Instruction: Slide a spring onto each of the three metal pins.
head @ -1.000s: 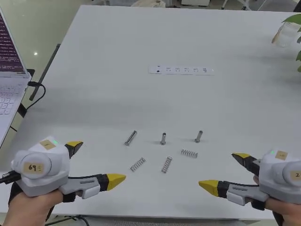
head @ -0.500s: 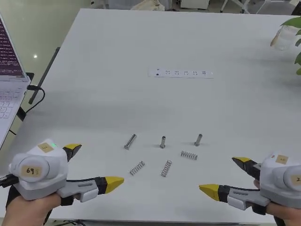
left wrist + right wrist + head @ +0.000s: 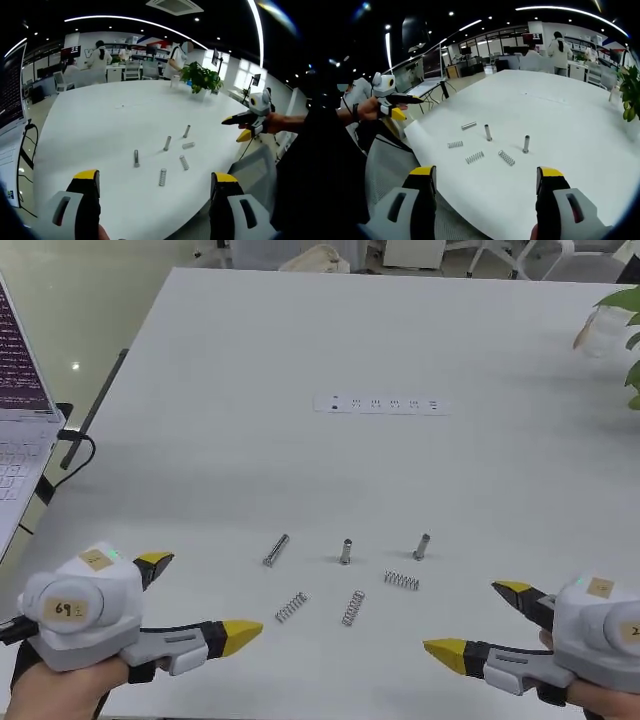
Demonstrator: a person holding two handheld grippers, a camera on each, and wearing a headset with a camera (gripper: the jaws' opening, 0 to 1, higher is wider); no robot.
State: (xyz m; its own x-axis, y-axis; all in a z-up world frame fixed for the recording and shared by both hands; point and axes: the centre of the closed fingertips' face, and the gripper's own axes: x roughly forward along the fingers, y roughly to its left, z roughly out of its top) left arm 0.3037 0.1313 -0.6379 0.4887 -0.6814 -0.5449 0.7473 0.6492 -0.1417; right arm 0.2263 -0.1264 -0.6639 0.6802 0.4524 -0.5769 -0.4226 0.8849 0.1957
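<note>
Head view: the left gripper [image 3: 198,596] and right gripper [image 3: 478,619] are hovering, jaws spread apart, at the white table's [image 3: 300,330] near edge. The pins [image 3: 346,551] and springs [image 3: 353,607] are sitting ahead between them, with a power strip [image 3: 380,404] beyond and a laptop [image 3: 20,410] leftward. Left gripper view: a plant [image 3: 201,77] is standing behind. Right gripper view: people [image 3: 559,42] are standing beyond the table.

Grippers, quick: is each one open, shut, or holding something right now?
Left gripper: open, jaws spread wide, holding nothing.
Right gripper: open, jaws spread wide, holding nothing.
</note>
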